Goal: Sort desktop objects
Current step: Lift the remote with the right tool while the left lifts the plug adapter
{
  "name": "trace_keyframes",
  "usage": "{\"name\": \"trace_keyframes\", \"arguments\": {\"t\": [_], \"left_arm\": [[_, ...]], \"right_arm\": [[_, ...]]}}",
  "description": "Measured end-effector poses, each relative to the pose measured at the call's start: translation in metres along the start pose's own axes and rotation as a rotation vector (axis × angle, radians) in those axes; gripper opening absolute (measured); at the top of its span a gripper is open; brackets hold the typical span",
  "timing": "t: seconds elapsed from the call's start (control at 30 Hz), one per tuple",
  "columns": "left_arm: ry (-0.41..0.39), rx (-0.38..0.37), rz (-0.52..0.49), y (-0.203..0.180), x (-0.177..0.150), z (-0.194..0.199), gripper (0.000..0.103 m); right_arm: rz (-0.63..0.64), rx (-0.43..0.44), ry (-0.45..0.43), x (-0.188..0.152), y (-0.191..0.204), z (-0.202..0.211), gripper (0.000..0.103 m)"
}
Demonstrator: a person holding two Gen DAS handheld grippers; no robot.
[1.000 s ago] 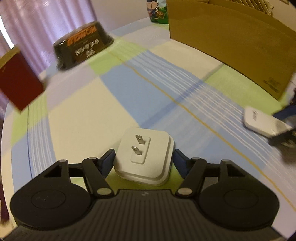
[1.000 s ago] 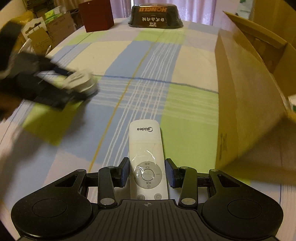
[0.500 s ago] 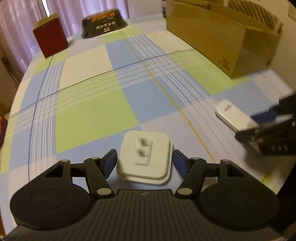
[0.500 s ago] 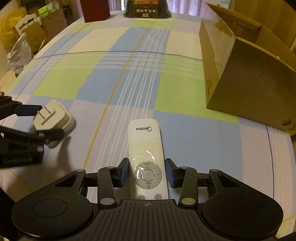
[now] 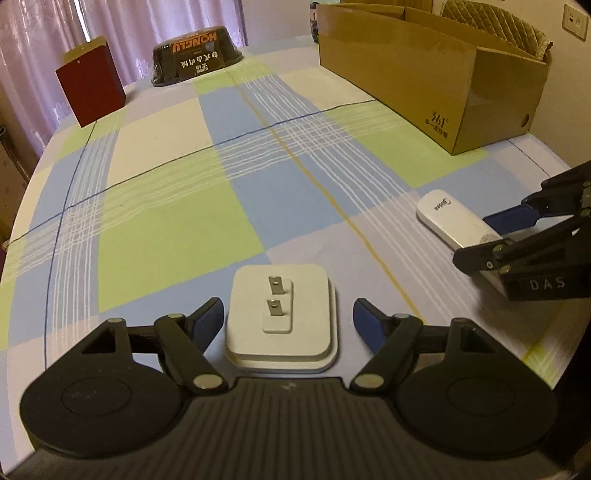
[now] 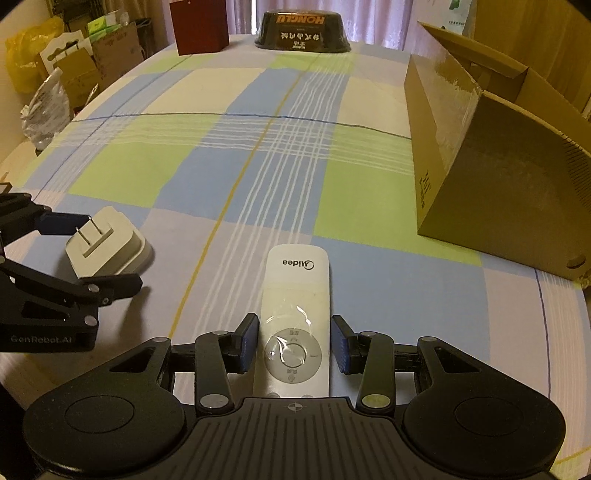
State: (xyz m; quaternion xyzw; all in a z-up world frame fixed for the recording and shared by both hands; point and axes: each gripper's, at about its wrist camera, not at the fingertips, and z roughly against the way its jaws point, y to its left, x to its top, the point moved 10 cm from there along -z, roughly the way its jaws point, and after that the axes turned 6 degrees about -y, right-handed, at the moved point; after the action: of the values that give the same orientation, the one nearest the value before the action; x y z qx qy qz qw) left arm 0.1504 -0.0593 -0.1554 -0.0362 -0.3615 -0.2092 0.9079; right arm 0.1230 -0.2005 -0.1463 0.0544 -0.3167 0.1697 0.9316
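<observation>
Both jaws have widened, left hand-held gripper (image 5: pixel 288 315) straddling charger (image 5: pixel 280 317).

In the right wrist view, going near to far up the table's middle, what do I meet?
Right gripper → white Midea remote control → black oval container with orange lettering.

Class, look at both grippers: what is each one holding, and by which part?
Nothing. The left gripper stands open around the charger; the right gripper stands open around the remote's button end.
</observation>
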Motion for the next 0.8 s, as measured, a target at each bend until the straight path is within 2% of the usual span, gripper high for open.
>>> {"name": "trace_keyframes", "arguments": {"t": [0.07,0.43,0.63,0.8], "left_arm": [[-0.003,0.001,-0.001,-0.0008,-0.0012,-0.0002,0.073],[0.007,0.008,0.022,0.0057,-0.0058,-0.0025,0.071],[0.009,0.005,0.026,0.0042,-0.0064,-0.0014,0.065],[0.021,-0.010,0.074,0.0075,-0.0078,-0.0028,0.065]], "right_arm": [[-0.009,-0.019,-0.002,-0.0003,-0.0028,-0.0014,0.063],[-0.035,-0.012,-0.005,-0.0012,-0.0047,-0.0005,0.063],[-0.029,-0.003,-0.002,-0.0015,-0.0027,-0.0005,0.063],[-0.030,0.001,0.002,-0.0014,-0.0018,-0.0008,0.063]]}}
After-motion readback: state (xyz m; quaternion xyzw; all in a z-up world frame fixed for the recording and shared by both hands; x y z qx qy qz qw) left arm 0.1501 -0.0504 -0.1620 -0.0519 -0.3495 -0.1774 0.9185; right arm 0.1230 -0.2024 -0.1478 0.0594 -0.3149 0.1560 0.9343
